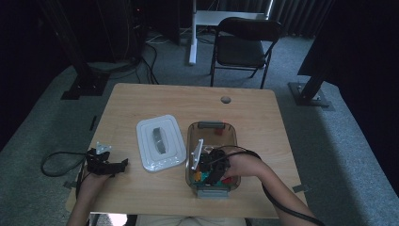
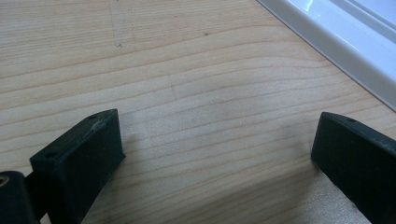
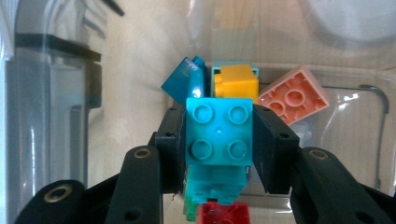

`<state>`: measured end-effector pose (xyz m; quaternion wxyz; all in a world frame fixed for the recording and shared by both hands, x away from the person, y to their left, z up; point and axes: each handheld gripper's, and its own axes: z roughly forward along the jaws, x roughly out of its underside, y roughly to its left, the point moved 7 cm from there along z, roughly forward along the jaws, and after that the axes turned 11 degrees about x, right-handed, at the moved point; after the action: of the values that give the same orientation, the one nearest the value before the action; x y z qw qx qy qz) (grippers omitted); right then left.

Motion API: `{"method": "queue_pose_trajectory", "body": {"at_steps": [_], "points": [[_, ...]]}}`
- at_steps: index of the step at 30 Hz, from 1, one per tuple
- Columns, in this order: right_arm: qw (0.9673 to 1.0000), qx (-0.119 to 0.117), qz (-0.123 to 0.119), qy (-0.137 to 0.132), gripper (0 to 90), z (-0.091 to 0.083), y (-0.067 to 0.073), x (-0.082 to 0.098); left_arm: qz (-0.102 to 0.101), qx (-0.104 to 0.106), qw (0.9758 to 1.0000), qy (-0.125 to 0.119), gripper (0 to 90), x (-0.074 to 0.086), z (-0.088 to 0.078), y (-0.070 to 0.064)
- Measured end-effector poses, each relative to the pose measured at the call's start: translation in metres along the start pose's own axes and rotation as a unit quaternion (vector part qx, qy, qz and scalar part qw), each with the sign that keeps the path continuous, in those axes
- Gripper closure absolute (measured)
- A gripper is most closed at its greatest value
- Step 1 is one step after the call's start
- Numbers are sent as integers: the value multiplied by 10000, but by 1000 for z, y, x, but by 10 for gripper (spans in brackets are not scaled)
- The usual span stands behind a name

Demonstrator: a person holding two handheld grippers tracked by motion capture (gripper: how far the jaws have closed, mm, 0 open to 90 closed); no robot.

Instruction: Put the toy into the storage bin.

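The right gripper (image 3: 219, 140), inside the open clear container (image 1: 193, 141), clamps a turquoise brick (image 3: 219, 133); other bricks remain at 12 o'clock. The left gripper (image 2: 215, 154) rests released; lid (image 1: 146, 136) off.

No legible text or labels anywhere

Bare tabletop (image 1: 141, 101) left of the lid (image 1: 160, 142); bricks (image 3: 293, 93) crowding the bin (image 1: 192, 141).
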<state>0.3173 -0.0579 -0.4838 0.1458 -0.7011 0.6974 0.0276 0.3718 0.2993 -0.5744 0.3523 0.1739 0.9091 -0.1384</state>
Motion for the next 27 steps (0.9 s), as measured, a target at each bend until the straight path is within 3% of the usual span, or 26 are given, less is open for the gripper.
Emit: {"method": "queue_pose_trajectory", "body": {"at_steps": [7, 14, 23, 25, 26, 27], "points": [[9996, -5, 272, 74, 544, 1, -5, 3, 7, 0, 10000, 9, 27, 0, 0, 0], [9990, 45, 432, -115, 512, -8, -7, 8, 7, -1, 10000, 9, 27, 0, 0, 0], [9934, 379, 939, -536, 501, -46, -21, 27, 8, -1, 10000, 10, 27, 0, 0, 0], [9897, 545, 1142, -669, 502, -60, -29, 40, 7, 0, 10000, 13, 26, 0, 0, 0], [9897, 545, 1142, -669, 502, -60, -29, 40, 7, 0, 10000, 13, 27, 0, 0, 0], [9869, 664, 1282, -723, 501, -68, -34, 49, 9, 4, 10000, 15, 27, 0, 0, 0]]}}
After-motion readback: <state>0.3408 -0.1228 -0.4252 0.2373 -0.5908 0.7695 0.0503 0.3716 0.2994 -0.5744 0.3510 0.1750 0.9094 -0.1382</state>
